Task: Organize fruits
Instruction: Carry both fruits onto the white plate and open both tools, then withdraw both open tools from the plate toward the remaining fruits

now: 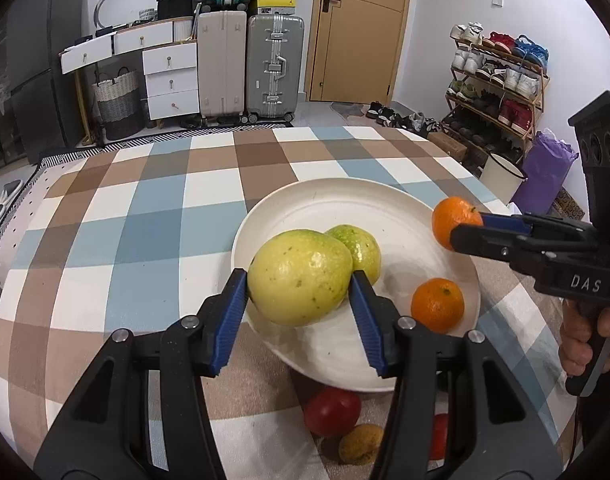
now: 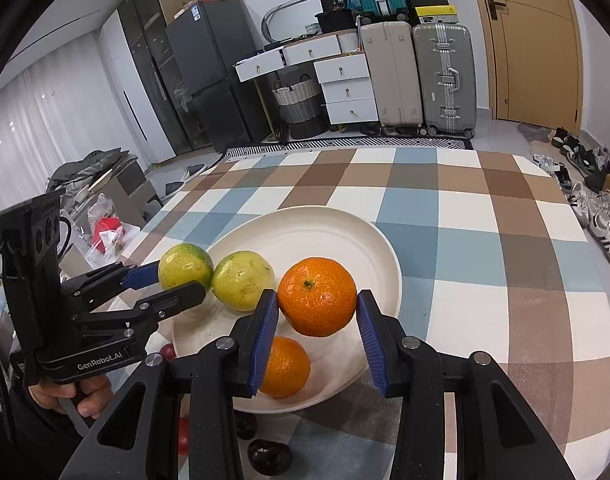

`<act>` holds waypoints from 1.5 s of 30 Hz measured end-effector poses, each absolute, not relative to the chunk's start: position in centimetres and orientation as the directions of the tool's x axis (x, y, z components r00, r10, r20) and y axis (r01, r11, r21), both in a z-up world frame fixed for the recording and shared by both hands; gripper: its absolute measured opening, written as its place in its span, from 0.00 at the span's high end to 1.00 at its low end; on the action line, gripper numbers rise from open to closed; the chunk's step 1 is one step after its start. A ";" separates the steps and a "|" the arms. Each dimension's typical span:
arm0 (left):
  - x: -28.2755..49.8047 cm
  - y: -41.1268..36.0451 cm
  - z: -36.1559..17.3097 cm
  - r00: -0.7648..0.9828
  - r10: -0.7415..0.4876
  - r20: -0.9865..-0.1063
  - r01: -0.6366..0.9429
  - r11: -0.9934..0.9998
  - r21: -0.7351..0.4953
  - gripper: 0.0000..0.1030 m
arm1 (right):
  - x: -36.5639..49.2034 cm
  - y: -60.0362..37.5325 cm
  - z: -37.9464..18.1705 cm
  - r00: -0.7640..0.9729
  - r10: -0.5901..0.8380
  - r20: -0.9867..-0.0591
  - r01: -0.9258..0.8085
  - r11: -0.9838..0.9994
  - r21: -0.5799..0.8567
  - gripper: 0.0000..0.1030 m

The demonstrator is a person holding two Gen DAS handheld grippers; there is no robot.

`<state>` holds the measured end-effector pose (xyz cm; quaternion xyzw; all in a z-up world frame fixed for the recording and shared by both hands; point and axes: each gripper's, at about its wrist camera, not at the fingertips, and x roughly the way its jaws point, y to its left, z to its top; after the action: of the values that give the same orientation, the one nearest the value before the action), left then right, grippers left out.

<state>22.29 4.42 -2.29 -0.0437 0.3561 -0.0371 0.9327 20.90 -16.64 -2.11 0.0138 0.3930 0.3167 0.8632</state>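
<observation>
My left gripper is shut on a yellow-green citrus and holds it over the near left rim of the white plate. A second green citrus lies on the plate behind it. My right gripper is shut on an orange and holds it above the plate, over a second orange that lies on the plate. In the left wrist view the held orange hangs over the plate's right rim and the other orange sits near the front right rim.
A red fruit and a small yellow fruit lie on the checked tablecloth just in front of the plate. Dark fruits lie near the front edge. Suitcases, drawers and a shoe rack stand beyond the table.
</observation>
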 end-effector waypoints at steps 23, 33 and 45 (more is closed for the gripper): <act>23.5 4.4 -2.8 0.750 -0.097 -0.654 0.016 0.992 -0.128 0.52 | 21.0 -16.7 -2.3 0.562 0.551 -0.617 -0.515 0.817 0.260 0.53; 20.6 5.0 -0.9 0.791 -0.083 -0.606 0.003 0.991 -0.131 0.24 | 20.5 -18.3 -1.7 0.596 0.511 -0.619 -0.464 0.849 0.254 0.16; 15.0 5.8 0.1 0.805 -0.052 -0.591 -0.043 0.988 -0.146 0.00 | 17.0 -18.4 -1.4 0.585 0.465 -0.664 -0.470 0.862 0.190 0.00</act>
<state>15.00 5.80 0.06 -0.0760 0.3120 -0.0026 0.9470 17.00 -18.39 -1.36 -0.0033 0.3721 0.2628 0.8902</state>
